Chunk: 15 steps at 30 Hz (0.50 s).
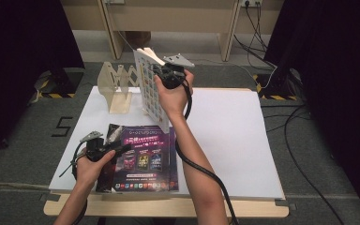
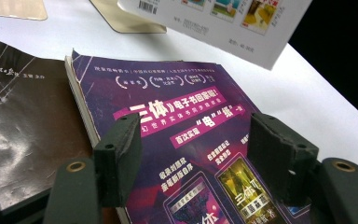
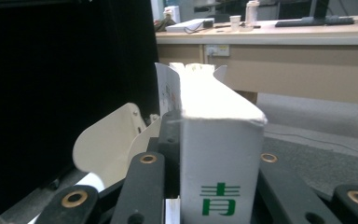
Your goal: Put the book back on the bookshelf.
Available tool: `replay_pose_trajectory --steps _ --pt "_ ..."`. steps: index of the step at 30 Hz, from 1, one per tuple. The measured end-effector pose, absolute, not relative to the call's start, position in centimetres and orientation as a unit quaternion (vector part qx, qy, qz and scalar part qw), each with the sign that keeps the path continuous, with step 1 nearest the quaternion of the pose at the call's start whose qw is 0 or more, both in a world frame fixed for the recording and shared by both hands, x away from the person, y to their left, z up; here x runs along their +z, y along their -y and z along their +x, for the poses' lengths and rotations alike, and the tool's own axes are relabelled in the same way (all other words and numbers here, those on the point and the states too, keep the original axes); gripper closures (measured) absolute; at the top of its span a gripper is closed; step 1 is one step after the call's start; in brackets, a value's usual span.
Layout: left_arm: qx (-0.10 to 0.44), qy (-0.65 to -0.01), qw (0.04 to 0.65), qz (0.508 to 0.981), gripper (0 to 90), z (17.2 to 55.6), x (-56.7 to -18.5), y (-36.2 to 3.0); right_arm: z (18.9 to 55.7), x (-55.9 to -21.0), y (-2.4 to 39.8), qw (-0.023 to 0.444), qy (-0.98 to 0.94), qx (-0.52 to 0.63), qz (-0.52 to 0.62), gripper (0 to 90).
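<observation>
My right gripper [image 1: 161, 76] is raised over the back of the table and is shut on a thick white book [image 1: 151, 91] held upright, spine toward the camera. In the right gripper view the book's spine [image 3: 219, 154], with a green character on it, sits between the jaws of that gripper [image 3: 216, 140]. A purple-covered book [image 1: 145, 159] lies flat at the front, partly on top of a dark one [image 1: 114, 130]. My left gripper [image 1: 121, 149] hovers open at the purple book's left edge. In the left gripper view the purple cover [image 2: 182, 107] lies below the spread jaws of my left gripper [image 2: 196, 144].
A pale wooden expanding bookstand [image 1: 117, 84] stands at the back left of the white tabletop [image 1: 229, 136], just left of the lifted book. Its curved end plate [image 3: 107, 144] is close beside the right gripper. Cables [image 1: 304, 154] run over the floor to the right.
</observation>
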State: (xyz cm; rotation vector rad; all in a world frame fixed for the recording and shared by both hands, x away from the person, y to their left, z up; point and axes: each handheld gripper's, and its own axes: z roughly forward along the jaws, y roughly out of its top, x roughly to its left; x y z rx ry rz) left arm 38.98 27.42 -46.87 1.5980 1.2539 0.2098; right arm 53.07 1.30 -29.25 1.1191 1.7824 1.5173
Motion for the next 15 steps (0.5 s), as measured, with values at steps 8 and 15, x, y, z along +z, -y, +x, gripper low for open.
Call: replay_pose_trajectory --steps 8,15 --pt "0.086 -0.524 0.522 0.668 34.7 39.0 -47.0 -27.2 54.1 -29.7 -1.6 0.284 -0.653 0.559 0.425 74.6" --pt "0.086 -0.524 0.521 0.668 34.7 39.0 -47.0 -27.3 55.1 -30.0 -2.1 0.281 -0.654 0.555 0.431 74.5"
